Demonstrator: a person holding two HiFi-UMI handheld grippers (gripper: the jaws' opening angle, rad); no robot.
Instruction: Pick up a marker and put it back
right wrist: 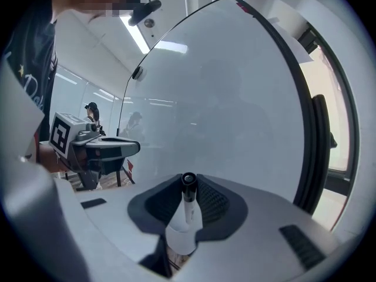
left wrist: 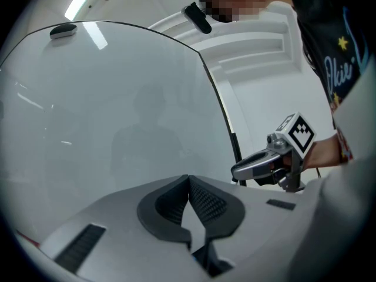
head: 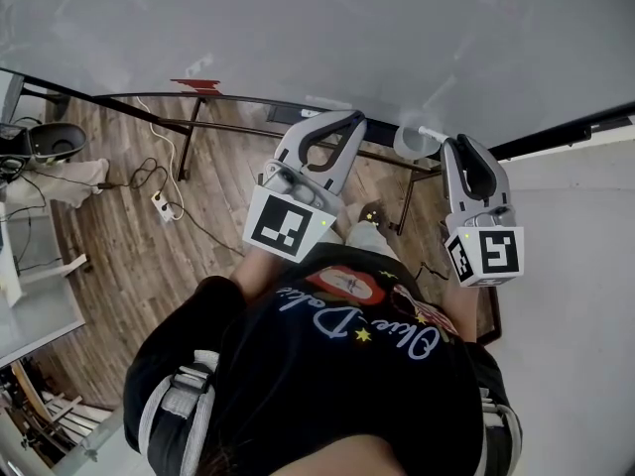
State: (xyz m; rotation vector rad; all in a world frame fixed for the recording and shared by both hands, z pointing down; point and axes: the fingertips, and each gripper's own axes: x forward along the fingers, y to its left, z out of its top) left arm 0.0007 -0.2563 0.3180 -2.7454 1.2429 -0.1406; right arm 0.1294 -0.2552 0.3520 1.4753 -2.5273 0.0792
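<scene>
We hold marker (right wrist: 187, 213) clamped in right gripper (right wrist: 188, 187) (black end toward whiteboard (right wrist: 235, 98)); left gripper (left wrist: 189, 187) closed, empty.

Black script-printed T-shirt (head: 327, 385); grey left hand-held gripper (head: 351, 118), right hand-held gripper (head: 457, 145).

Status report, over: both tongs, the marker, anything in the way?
Left tongs shut, empty. Right tongs shut on the marker, black end toward the whiteboard. Nothing seen between marker and board.
</scene>
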